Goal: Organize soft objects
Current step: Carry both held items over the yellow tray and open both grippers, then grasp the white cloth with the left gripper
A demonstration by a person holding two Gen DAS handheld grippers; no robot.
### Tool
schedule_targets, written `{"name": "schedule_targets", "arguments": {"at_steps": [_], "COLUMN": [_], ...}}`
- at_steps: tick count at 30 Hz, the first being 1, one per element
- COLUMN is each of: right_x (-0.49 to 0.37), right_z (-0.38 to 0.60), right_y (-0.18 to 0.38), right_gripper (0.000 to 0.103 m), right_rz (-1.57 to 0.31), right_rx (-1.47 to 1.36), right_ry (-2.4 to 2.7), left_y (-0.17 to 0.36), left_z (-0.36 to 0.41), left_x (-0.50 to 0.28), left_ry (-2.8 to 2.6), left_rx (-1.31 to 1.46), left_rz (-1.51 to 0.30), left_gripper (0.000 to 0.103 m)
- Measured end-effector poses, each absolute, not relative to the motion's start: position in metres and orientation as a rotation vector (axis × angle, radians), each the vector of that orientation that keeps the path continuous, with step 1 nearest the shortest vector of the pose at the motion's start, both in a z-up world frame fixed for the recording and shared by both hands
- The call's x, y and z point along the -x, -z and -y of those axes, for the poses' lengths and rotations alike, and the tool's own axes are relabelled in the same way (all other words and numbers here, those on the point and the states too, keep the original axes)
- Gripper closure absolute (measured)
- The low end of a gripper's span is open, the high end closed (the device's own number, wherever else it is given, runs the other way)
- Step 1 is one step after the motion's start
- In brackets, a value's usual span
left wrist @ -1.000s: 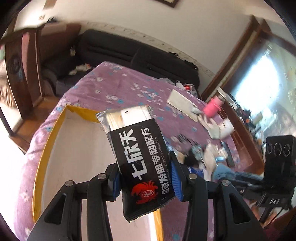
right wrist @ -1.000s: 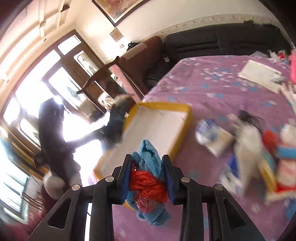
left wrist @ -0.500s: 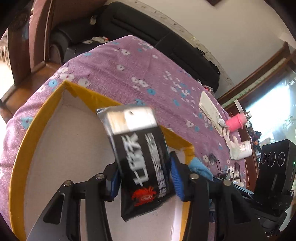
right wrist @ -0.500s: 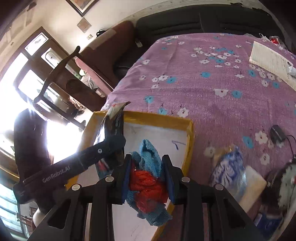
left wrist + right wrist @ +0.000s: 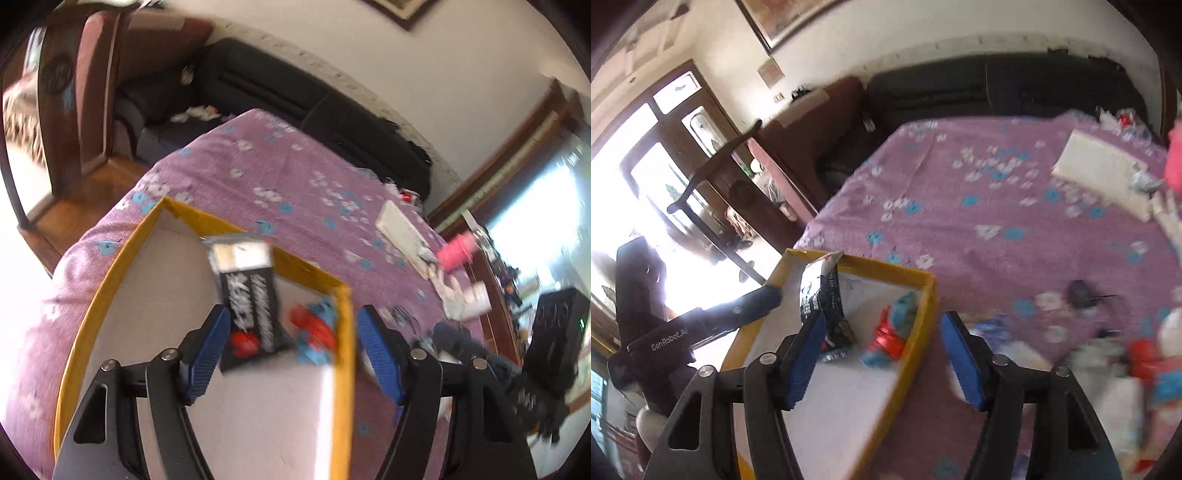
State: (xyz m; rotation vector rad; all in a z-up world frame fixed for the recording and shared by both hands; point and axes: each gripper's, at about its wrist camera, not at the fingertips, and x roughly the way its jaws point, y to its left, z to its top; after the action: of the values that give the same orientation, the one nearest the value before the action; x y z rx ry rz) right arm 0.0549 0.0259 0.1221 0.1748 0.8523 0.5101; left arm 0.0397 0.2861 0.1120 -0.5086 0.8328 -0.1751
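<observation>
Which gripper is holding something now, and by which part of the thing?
Neither. The left gripper and right gripper are both opening, pads apart. The black packet and the blue-and-red cloth bundle lie released in the yellow-rimmed box.

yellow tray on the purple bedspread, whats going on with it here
A person with a handheld gripper in each hand is dropping soft items into the yellow tray. The left gripper is opening; the black snack packet looks released but still leans by its left finger. The right gripper is opening too, and the blue and red cloth bundle lies in the tray's corner, free of its fingers.
</observation>
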Motion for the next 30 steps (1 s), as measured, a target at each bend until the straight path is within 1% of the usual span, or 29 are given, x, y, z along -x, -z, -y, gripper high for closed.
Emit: {"name": "schedule_targets", "arguments": {"at_steps": [1,3,5,9,13,14,15,16,17,19,21,24,28,30], "right_x": [-0.048,-0.038,-0.036,-0.047,-0.063,-0.066,-0.064,-0.061,-0.055,-0.039,-0.015,0.027,0.066,0.077], "right_z": [-0.010,0.028,0.063,0.104,0.109,0.107,0.103,0.096,0.089,0.076,0.059,0.039,0.064,0.090], "right_y": [-0.128,-0.134,-0.132,-0.107,-0.082,-0.075,-0.070,-0.066,-0.067,-0.067,-0.059,-0.049,-0.058,-0.066], "right_gripper": [0.024,0.016,0.015,0.016,0.016,0.020,0.030,0.034,0.034,0.034,0.034,0.034,0.034,0.027], "right_rz": [-0.832,-0.800,-0.803,-0.900,-0.965,-0.986,-1.002,-1.023,-1.024,-1.042,-1.129,-1.195,-1.115,-1.048], "right_rx": [-0.164,-0.141,-0.120,-0.188,-0.289,-0.338,-0.368,-0.389,-0.371,-0.338,-0.360,-0.223,-0.175,-0.171], "right_ry": [-0.485,-0.392,-0.277,-0.214,-0.254,-0.301,-0.345,-0.414,-0.458,-0.595,-0.827,-0.925,-0.864,-0.745], "left_y": [-0.119,-0.131,-0.138,-0.134,-0.121,-0.118,-0.116,-0.116,-0.117,-0.118,-0.118,-0.114,-0.106,-0.101], "left_z": [-0.279,-0.262,-0.238,-0.198,-0.178,-0.175,-0.174,-0.173,-0.172,-0.174,-0.174,-0.172,-0.154,-0.144], "left_x": [-0.028,-0.001,0.026,0.059,0.070,0.071,0.073,0.076,0.078,0.082,0.081,0.077,0.069,0.056], "left_ry": [0.191,0.226,0.260,0.290,0.322,0.323,0.322,0.319,0.316,0.310,0.307,0.309,0.331,0.348], "left_rx": [0.495,0.469,0.411,0.310,0.314,0.315,0.314,0.308,0.300,0.288,0.288,0.294,0.261,0.260], "left_rz": [-0.818,-0.783,-0.759,-0.745,-0.788,-0.803,-0.810,-0.811,-0.808,-0.801,-0.795,-0.809,-0.848,-0.869], "left_gripper": [0.023,0.018,0.017,0.016,0.016,0.016,0.016,0.016,0.016,0.016,0.016,0.016,0.016,0.016]}}
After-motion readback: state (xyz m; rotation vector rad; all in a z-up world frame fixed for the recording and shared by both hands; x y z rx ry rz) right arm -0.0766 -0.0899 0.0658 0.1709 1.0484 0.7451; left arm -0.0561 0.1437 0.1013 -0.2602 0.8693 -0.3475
